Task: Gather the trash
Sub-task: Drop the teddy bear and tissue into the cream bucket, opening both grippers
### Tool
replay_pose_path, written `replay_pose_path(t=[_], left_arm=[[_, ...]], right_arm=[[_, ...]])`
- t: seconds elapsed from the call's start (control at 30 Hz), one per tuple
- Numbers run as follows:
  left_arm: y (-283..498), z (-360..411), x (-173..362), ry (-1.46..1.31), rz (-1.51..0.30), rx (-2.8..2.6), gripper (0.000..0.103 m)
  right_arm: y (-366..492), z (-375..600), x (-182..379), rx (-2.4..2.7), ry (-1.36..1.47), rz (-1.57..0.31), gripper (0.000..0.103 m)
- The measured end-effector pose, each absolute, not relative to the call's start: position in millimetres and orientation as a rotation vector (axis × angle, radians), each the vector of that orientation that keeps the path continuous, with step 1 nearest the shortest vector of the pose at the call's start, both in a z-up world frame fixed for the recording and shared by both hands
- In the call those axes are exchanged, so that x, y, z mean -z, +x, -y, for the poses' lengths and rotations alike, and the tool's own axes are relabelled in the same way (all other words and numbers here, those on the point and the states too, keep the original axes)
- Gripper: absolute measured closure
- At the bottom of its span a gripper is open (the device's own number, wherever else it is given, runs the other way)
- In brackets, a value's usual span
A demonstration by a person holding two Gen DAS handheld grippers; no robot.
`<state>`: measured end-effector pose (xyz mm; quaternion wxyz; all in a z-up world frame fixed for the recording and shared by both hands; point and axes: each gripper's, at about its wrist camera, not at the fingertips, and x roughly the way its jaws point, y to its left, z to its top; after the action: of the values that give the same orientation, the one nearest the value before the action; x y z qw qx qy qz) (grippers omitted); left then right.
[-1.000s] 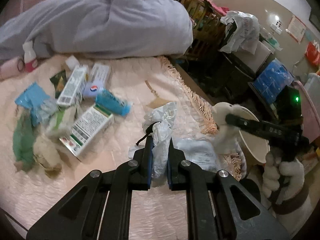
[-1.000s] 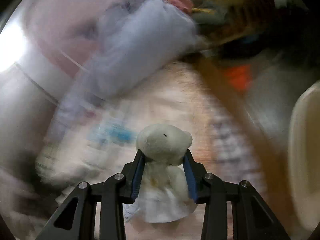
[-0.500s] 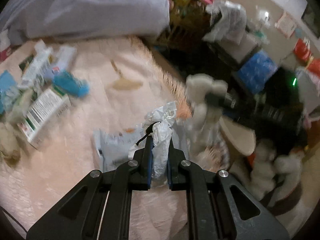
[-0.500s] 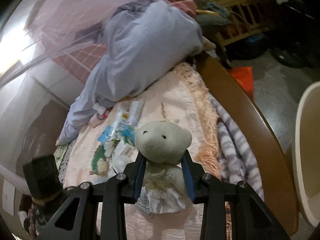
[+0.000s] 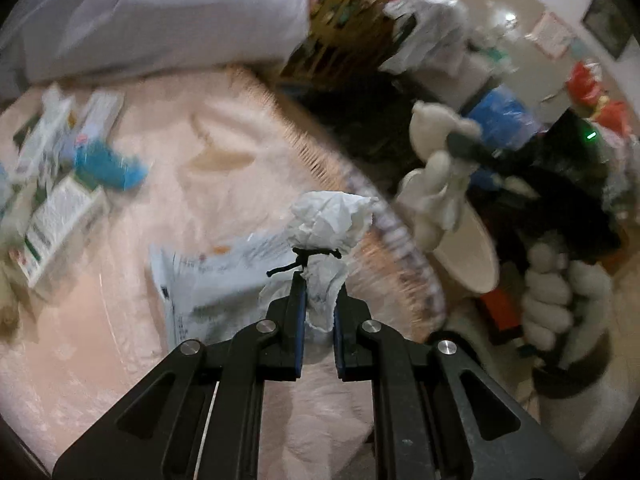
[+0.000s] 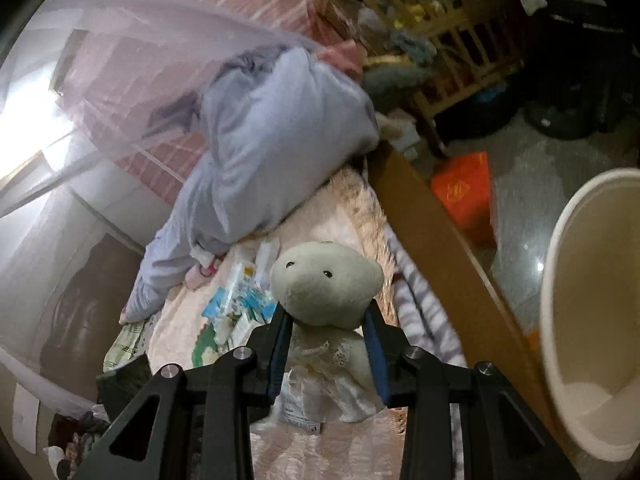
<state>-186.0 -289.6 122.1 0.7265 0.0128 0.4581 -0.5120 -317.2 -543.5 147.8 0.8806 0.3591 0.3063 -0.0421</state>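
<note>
My left gripper is shut on a crumpled white plastic bag tied with a black string, held above the bed's right edge. My right gripper is shut on a pale teddy bear in a lace dress; the bear also shows in the left wrist view, held over a cream bin. The bin's open mouth fills the right of the right wrist view. Boxes and wrappers lie on the pink bedspread at the left.
A light blue flat packet lies on the bedspread under the bag. A lilac duvet is heaped at the back. A wooden bed rail, an orange bag on the floor and a wooden crib stand beyond.
Both grippers have swung right, toward the bed's edge and the bin. The bear has risen above the bin rim. Both holds are unchanged.
</note>
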Motion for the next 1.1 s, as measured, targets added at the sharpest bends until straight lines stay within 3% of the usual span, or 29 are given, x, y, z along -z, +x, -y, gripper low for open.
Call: replay_pose_path(t=[0.27, 0.57, 0.6, 0.63, 0.67, 0.73, 0.87, 1.1], left_arm=[[-206.6, 327.5, -178.1, 0.068, -0.934, 1.284, 0.094], [-238.8, 439.3, -185.4, 0.06, -0.958, 1.456, 0.091], [-242.3, 453.1, -184.6, 0.043, -0.967, 1.48, 0.089], [-244.5, 462.6, -184.5, 0.02, -0.975, 1.501, 0.078], [-245.4, 471.0, -182.5, -0.013, -0.988, 1.52, 0.055], [-243.5, 481.9, -176.3, -0.089, -1.014, 1.515, 0.035], [-239.8, 483.3, -168.3, -0.097, -1.048, 1.476, 0.035], [-238.5, 440.2, -169.8, 0.111, -0.906, 1.251, 0.035]], right_arm=[[-366.3, 567.9, -188.0, 0.268, 0.648, -0.578, 0.069], [-420.2, 625.4, -180.2, 0.561, 0.607, -0.579, 0.066], [-424.7, 631.9, -177.6, 0.586, 0.612, -0.574, 0.062], [-429.2, 637.8, -174.7, 0.614, 0.616, -0.566, 0.056], [-432.7, 643.6, -172.9, 0.64, 0.618, -0.557, 0.054], [-439.4, 650.9, -170.9, 0.703, 0.6, -0.555, 0.038], [-445.2, 652.9, -168.0, 0.717, 0.587, -0.551, 0.034], [-426.6, 629.0, -153.9, 0.662, 0.536, -0.626, 0.034]])
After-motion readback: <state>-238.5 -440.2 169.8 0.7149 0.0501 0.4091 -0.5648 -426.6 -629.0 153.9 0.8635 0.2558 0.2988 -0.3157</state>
